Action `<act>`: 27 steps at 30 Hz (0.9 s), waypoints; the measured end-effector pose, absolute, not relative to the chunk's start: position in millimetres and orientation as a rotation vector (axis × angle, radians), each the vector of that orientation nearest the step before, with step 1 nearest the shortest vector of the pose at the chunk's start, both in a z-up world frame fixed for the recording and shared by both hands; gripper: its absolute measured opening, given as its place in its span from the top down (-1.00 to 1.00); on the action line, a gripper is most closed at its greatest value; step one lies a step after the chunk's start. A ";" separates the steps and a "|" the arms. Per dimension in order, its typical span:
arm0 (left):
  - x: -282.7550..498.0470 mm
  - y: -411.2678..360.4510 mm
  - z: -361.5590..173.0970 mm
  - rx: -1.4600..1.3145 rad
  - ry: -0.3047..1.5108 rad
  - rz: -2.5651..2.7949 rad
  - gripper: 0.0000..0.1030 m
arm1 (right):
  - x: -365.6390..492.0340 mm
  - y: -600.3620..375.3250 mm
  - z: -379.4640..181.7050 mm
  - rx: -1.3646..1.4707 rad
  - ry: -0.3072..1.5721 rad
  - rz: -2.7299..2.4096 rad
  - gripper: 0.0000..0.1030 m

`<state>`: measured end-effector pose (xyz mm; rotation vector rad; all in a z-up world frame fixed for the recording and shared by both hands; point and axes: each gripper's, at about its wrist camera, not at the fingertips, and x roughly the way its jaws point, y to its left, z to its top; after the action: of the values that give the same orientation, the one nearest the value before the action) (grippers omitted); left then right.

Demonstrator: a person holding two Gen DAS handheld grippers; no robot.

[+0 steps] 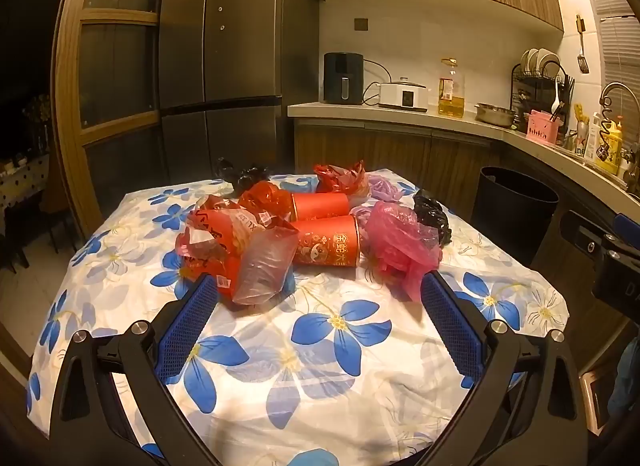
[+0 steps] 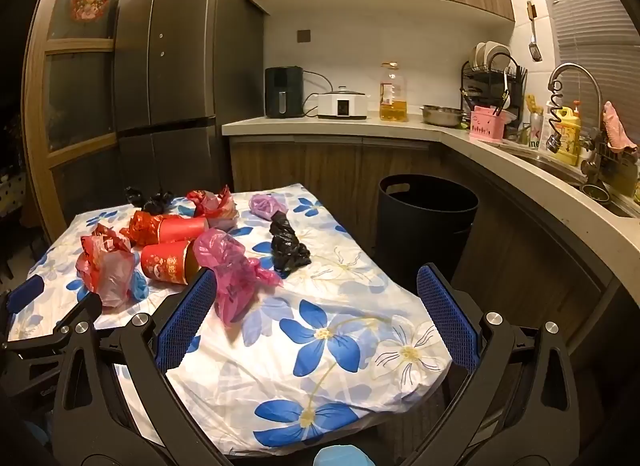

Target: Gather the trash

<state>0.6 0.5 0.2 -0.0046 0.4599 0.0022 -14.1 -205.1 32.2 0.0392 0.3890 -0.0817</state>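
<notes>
Blue pads of left gripper [image 1: 316, 298] and right gripper [image 2: 316, 298] spread wide, gripping nothing; pink bag [image 2: 234, 270] at my 11 o'clock on flowered cloth [image 2: 340, 346]; bin [image 2: 428, 217] at 1 o'clock; I'd pinch bag's bunched middle, lift clear of red can [image 2: 170, 262].

A table draped in a white cloth with blue flowers [image 1: 340, 330] carries crumpled red bags [image 1: 216, 234], two red tubes [image 1: 328, 240] lying on their sides, a pink bag [image 2: 232, 266], black bags [image 2: 288, 246] and a purple one [image 2: 264, 203].
</notes>
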 end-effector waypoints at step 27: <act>-0.2 0.7 0.5 -0.004 0.449 0.002 -0.89 | -14.0 -204.6 32.3 0.036 0.396 -0.083 -0.92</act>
<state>-0.2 0.7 0.5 -0.0040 0.4488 0.0022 -14.0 -204.6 32.3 0.0365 0.3960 -0.0834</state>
